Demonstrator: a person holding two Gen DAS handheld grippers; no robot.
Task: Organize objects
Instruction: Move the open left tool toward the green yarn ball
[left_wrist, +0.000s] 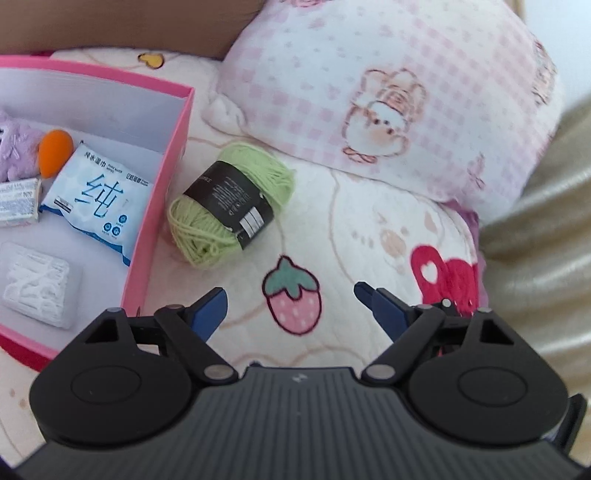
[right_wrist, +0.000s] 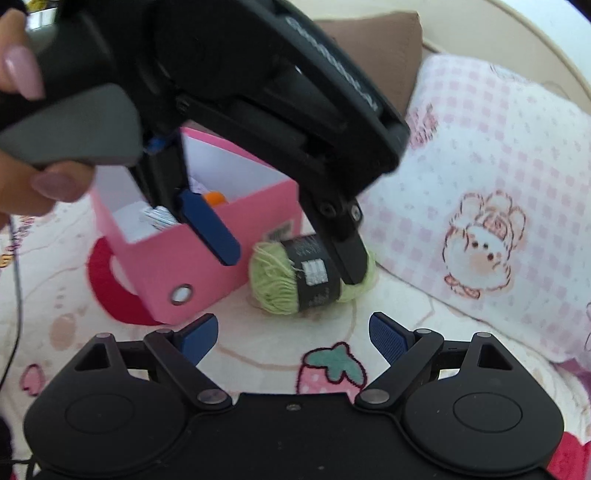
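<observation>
Soft bedding (left_wrist: 351, 236) with strawberry pictures holds a green yarn ball (left_wrist: 231, 206) just beside the pink box (left_wrist: 159, 184). Yarn is light and squishy; its stiff black paper band looks best to pinch. Both the left tool (left_wrist: 290, 295) and right tool (right_wrist: 293, 328) are wide apart, holding nothing.

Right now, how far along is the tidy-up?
Done: the wipes packet, orange sponge, purple plush and white pad already lie in the pink box. In hand: nothing; left tongs and right tongs are open. Left: the green yarn ball sits on the blanket beside the box.
</observation>
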